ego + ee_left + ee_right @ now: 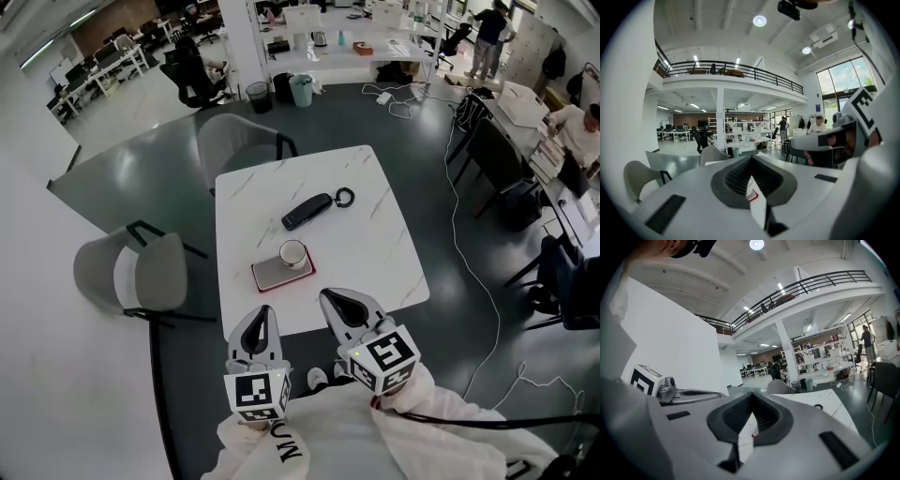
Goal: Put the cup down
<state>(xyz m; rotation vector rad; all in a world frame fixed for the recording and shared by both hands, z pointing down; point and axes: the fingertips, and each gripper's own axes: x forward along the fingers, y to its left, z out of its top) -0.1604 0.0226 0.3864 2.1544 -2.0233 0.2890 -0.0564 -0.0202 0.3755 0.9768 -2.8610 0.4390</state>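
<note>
A white cup [292, 253] stands upright on a flat red-edged tray [267, 277] near the front of the white marble table [375, 253]. Nothing holds the cup. My left gripper [265, 317] hangs just off the table's near edge, below and left of the cup, jaws shut and empty. To its right, my right gripper [336, 302] is also short of the tray, shut with nothing in it. In the left gripper view the closed fingertips [751, 158] hide the cup; only a sliver of the tray's red edge [753, 196] shows. The right gripper [751, 397] view shows the same.
A black handset [307, 211] with a ring [345, 197] lies on the table beyond the cup. One grey chair [141, 277] stands to the left, another [239, 141] at the far side. Cables [459, 187] trail on the floor to the right.
</note>
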